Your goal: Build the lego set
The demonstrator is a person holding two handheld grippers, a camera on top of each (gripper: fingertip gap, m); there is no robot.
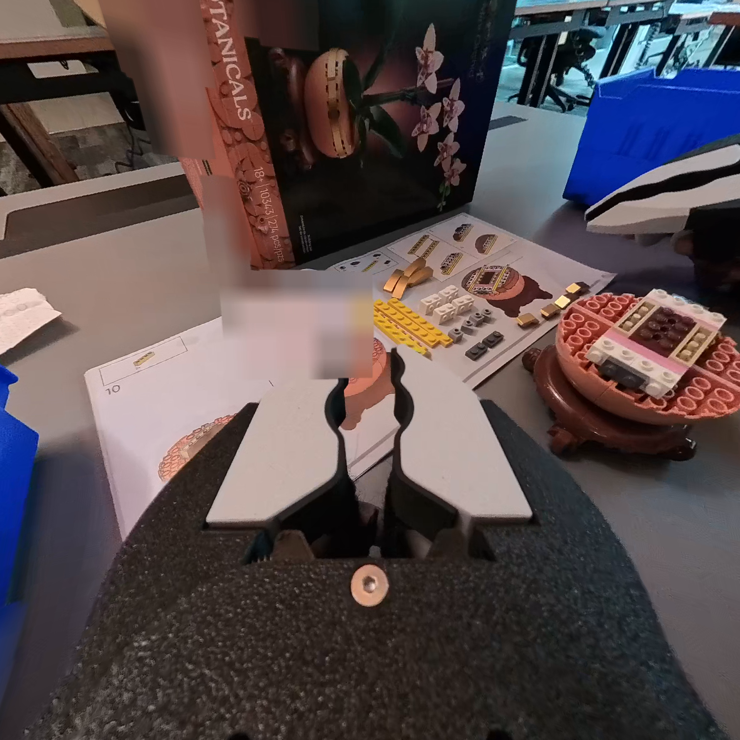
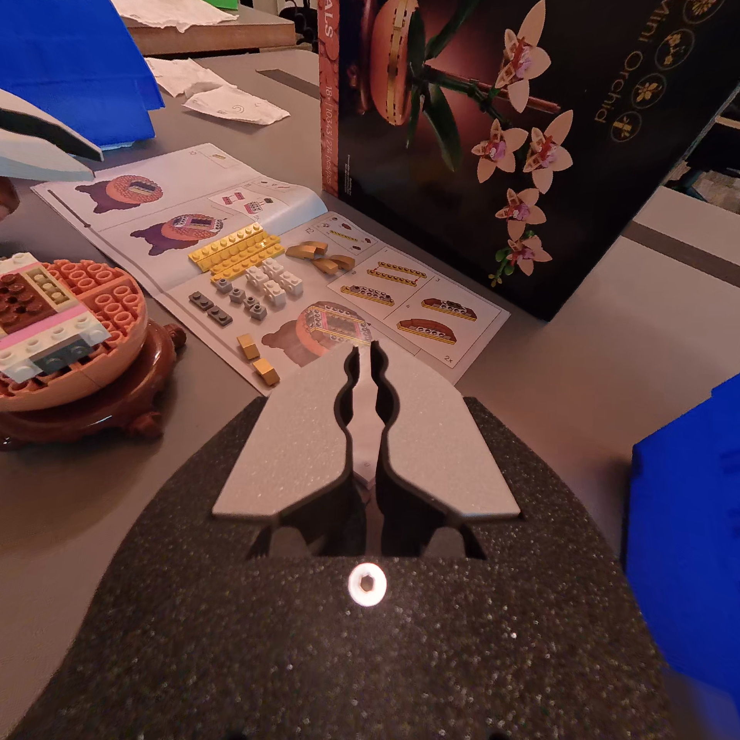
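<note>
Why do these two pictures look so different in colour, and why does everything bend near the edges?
Left wrist view: cooler, brighter light; the table reads grey, the box leans from wide-lens bending, smeared patches are added masks. Right wrist view: dimmer and warmer, orange tint over the booklet, glare on the screw, blue bin blurred at the edge.

A mosaic patch hides the middle of the instruction booklet (image 1: 168, 400) in the left wrist view, and the left gripper (image 1: 370, 362) covers its lower part. The left end of the yellow plates (image 1: 408, 324) goes under the same patch. The round build (image 2: 76, 328) is cut off by the left edge in the right wrist view. The blue bin (image 2: 688, 540) is blurred at the right edge. The small prints on the torn paper bag (image 2: 236, 106) are too small to tell.
</note>
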